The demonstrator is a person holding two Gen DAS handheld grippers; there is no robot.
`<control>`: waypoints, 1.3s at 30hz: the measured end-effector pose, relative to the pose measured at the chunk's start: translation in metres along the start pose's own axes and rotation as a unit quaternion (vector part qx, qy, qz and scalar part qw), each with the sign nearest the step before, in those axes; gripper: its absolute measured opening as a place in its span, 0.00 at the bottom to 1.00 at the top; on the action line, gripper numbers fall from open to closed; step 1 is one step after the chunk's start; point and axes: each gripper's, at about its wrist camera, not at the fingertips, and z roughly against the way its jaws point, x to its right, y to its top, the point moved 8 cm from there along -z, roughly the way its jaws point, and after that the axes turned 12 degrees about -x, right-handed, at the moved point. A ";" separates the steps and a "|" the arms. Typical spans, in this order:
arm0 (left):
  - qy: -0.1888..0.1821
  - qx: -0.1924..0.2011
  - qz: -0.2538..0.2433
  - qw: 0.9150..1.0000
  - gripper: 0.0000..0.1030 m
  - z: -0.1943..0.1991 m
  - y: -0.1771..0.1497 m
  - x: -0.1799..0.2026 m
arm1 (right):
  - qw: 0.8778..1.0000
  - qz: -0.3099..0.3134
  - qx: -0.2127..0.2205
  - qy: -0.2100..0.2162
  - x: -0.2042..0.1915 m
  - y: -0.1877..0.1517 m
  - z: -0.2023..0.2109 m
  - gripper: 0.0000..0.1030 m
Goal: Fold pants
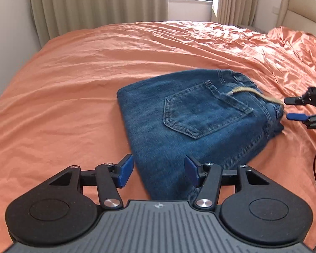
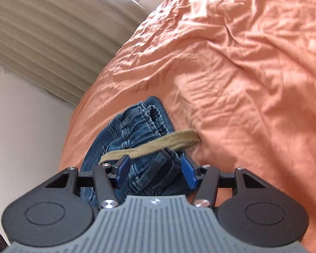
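Folded jeans on bed, both tools open.

The jeans (image 1: pixel 191 118) lie folded on the orange bed sheet (image 1: pixel 73 84), back pocket up, tan drawstring (image 1: pixel 257 93) across the waistband. The left tool (image 1: pixel 159 171) is spread wide at the near fold, gripping nothing. The right tool (image 2: pixel 155 172) is spread wide around the waistband, not clamped.

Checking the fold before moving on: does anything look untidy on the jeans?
Yes. A tan drawstring trails loose from the waistband over the folded jeans, near the back pocket, instead of being tucked in. Both tools are open, off the cloth.
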 end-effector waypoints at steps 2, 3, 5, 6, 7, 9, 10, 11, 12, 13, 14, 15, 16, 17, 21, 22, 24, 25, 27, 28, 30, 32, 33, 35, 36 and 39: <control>0.021 -0.011 -0.028 0.999 0.68 -0.001 -0.014 0.012 | 0.999 -0.021 -0.019 0.024 0.007 0.001 -0.013 0.45; 0.031 -0.020 -0.038 0.999 0.68 -0.004 -0.020 0.016 | 0.999 -0.029 -0.019 0.031 0.009 0.002 -0.016 0.43; 0.041 -0.039 -0.047 0.997 0.68 -0.012 -0.030 0.024 | 0.998 -0.046 -0.011 0.048 0.015 0.006 -0.022 0.33; 0.049 -0.047 -0.053 0.996 0.68 -0.017 -0.035 0.028 | 0.997 -0.049 -0.011 0.054 0.016 0.006 -0.023 0.30; 0.062 -0.050 -0.059 0.995 0.68 -0.021 -0.037 0.031 | 0.997 -0.049 -0.009 0.055 0.017 0.007 -0.023 0.21; 0.077 -0.056 -0.061 0.994 0.68 -0.028 -0.038 0.035 | 0.997 -0.035 -0.001 0.062 0.012 0.008 -0.019 0.13; 0.081 -0.054 -0.064 0.993 0.67 -0.030 -0.037 0.038 | 0.997 -0.025 0.005 0.071 0.010 0.009 -0.013 0.12; 0.096 -0.048 -0.065 0.992 0.66 -0.031 -0.035 0.039 | 0.997 -0.014 0.010 0.071 0.006 0.009 -0.008 0.11; 0.117 -0.047 -0.064 0.990 0.60 -0.033 -0.033 0.039 | 0.998 0.000 0.014 0.064 0.002 0.009 -0.005 0.11; 0.142 -0.055 -0.059 0.987 0.42 -0.037 -0.031 0.036 | 0.999 0.015 0.017 0.046 0.000 0.009 -0.005 0.11; 0.149 -0.065 -0.059 0.985 0.36 -0.039 -0.031 0.035 | 0.999 0.025 0.016 0.019 0.001 0.007 -0.007 0.11; 0.145 -0.072 -0.065 0.985 0.29 -0.040 -0.032 0.036 | 0.999 0.030 0.013 0.001 0.003 0.005 -0.011 0.11; 0.150 -0.079 -0.078 0.982 0.26 -0.040 -0.033 0.036 | 0.999 0.031 0.011 -0.008 0.005 0.004 -0.015 0.10; 0.163 -0.087 -0.100 0.978 0.25 -0.040 -0.036 0.038 | 0.999 0.030 0.009 -0.013 0.008 0.004 -0.017 0.10; 0.152 -0.124 -0.130 0.972 0.14 -0.046 -0.057 0.032 | 1.000 0.013 -0.001 -0.014 0.019 0.000 -0.021 0.09; 0.140 -0.131 -0.118 0.974 0.13 -0.050 -0.060 0.030 | 1.000 0.012 -0.002 -0.018 0.023 -0.002 -0.023 0.09; 0.125 -0.141 -0.090 0.978 0.12 -0.058 -0.064 0.027 | 1.000 0.012 -0.004 -0.022 0.025 -0.003 -0.025 0.09; 0.118 -0.143 -0.078 0.980 0.12 -0.061 -0.066 0.026 | 1.000 0.014 -0.003 -0.023 0.025 -0.003 -0.026 0.09; 0.112 -0.150 -0.066 0.980 0.11 -0.065 -0.069 0.026 | 0.999 0.020 -0.001 -0.028 0.026 -0.004 -0.026 0.09; 0.108 -0.151 -0.059 0.981 0.11 -0.064 -0.070 0.024 | 0.999 0.023 0.000 -0.030 0.025 -0.005 -0.027 0.09; 0.091 -0.162 -0.042 0.982 0.11 -0.059 -0.073 0.021 | 0.999 0.027 0.001 -0.030 0.025 -0.005 -0.024 0.10; 0.078 -0.181 -0.025 0.980 0.02 -0.053 -0.079 0.012 | 0.999 0.029 0.000 -0.032 0.026 -0.007 -0.019 0.14; 0.077 -0.174 -0.014 0.982 0.02 -0.046 -0.081 0.008 | 0.999 0.029 0.000 -0.034 0.027 -0.007 -0.015 0.19; 0.063 -0.158 0.011 0.985 0.07 -0.032 -0.082 0.000 | 0.999 0.023 0.000 -0.032 0.028 -0.009 -0.005 0.34; 0.048 -0.145 0.030 0.988 0.12 -0.025 -0.080 -0.003 | 0.999 0.021 0.000 -0.030 0.029 -0.010 0.001 0.34; -0.001 -0.104 0.092 0.990 0.19 -0.005 -0.067 -0.017 | 0.999 0.042 0.015 -0.023 0.022 -0.007 0.023 0.42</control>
